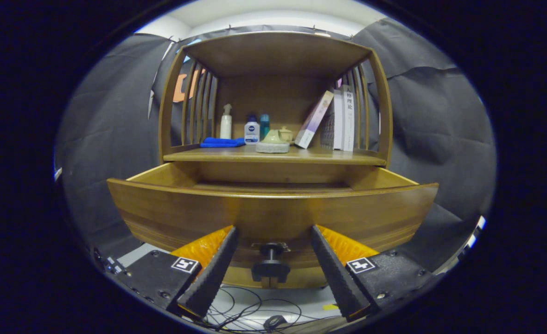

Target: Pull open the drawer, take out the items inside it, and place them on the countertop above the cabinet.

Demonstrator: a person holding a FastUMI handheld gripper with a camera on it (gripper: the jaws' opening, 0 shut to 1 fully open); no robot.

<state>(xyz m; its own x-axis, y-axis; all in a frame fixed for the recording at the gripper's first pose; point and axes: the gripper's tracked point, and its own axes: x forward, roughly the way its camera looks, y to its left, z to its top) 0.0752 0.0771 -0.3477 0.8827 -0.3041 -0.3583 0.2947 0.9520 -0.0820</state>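
A wooden cabinet stands ahead with its drawer (273, 211) pulled out toward me. The drawer's dark knob (270, 264) sits low on the front panel, between my two fingers. My gripper (273, 232) is open, its fingertips near the panel on either side of the knob and not touching it. The drawer's inside is hidden behind the front panel, so I cannot see what lies in it. Above the drawer runs the countertop (329, 157).
On the countertop stand a blue cloth (221, 142), a white spray bottle (226, 122), two small bottles (252, 131), a green teapot on a round base (273, 141) and several books (336, 119) leaning at the right. Cables (250, 311) lie on the floor below the drawer.
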